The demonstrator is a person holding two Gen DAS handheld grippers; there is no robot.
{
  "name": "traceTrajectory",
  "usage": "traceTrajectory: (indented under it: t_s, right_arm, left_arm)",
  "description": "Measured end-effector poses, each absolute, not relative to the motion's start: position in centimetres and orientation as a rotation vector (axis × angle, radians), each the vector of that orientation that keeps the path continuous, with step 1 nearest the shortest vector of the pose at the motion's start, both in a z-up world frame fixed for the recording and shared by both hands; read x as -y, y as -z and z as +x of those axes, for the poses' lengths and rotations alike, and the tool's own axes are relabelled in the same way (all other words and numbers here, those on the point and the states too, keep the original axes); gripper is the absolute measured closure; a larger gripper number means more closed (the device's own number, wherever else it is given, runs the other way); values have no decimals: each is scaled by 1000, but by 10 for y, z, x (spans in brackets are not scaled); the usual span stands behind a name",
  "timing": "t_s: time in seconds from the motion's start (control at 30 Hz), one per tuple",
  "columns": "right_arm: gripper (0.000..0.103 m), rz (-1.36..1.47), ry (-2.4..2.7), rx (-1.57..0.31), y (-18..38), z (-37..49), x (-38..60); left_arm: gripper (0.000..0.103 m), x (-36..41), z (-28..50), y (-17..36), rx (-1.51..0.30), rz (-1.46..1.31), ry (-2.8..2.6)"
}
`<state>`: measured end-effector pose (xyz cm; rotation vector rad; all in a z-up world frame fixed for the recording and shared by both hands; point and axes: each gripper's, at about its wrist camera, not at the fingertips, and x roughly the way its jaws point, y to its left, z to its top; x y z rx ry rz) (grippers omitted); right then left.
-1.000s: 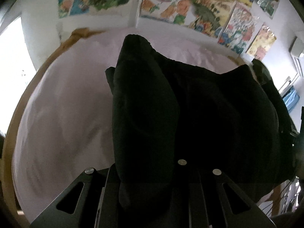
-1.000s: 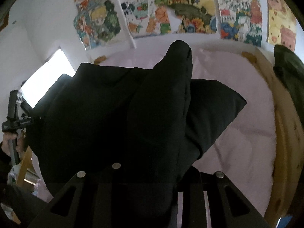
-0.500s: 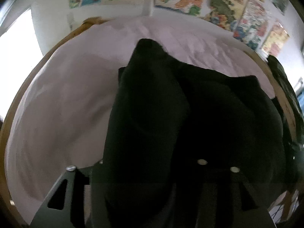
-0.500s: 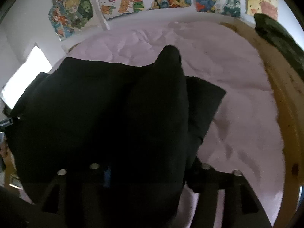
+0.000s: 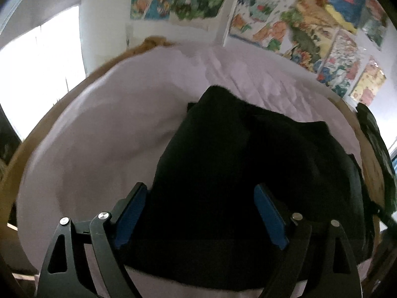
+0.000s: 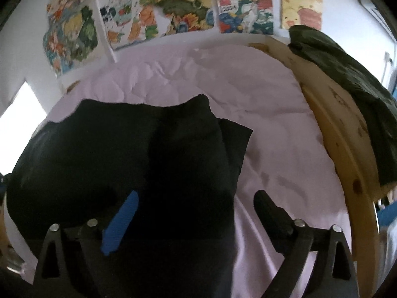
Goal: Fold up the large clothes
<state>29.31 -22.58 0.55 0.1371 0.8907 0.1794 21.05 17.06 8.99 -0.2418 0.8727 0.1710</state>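
Observation:
A large black garment lies folded on the pale pink bed sheet. My left gripper is open, its blue pads spread on either side of the garment's near edge. In the right wrist view the same garment lies flat on the sheet. My right gripper is open, with the garment's near right part between its fingers.
A wooden bed frame rims the sheet on the right, with a dark green garment draped over it. Colourful posters cover the wall behind the bed. A bright window is at the left.
Both grippers have opened and let go of the black garment. It has dropped from a lifted bunch to lie on the sheet.

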Motion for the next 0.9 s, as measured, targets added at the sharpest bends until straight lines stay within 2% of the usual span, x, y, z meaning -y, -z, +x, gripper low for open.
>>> traceTrajectory:
  t_s: [0.1, 0.47, 0.6, 0.9]
  right_arm:
    - [0, 121, -173, -824, -18, 276, 220]
    - [0, 153, -156, -601, -47, 204, 222]
    - [0, 152, -166, -554, -56, 183, 218]
    - [0, 134, -204, -465, -70, 145, 199]
  left_arm:
    - [19, -155, 189, -99, -807, -192, -162]
    - [19, -117, 130, -123, -614, -103, -119]
    - [6, -106, 106, -127, -539, -97, -112]
    - [4, -86, 84, -128, -457, -9, -66]
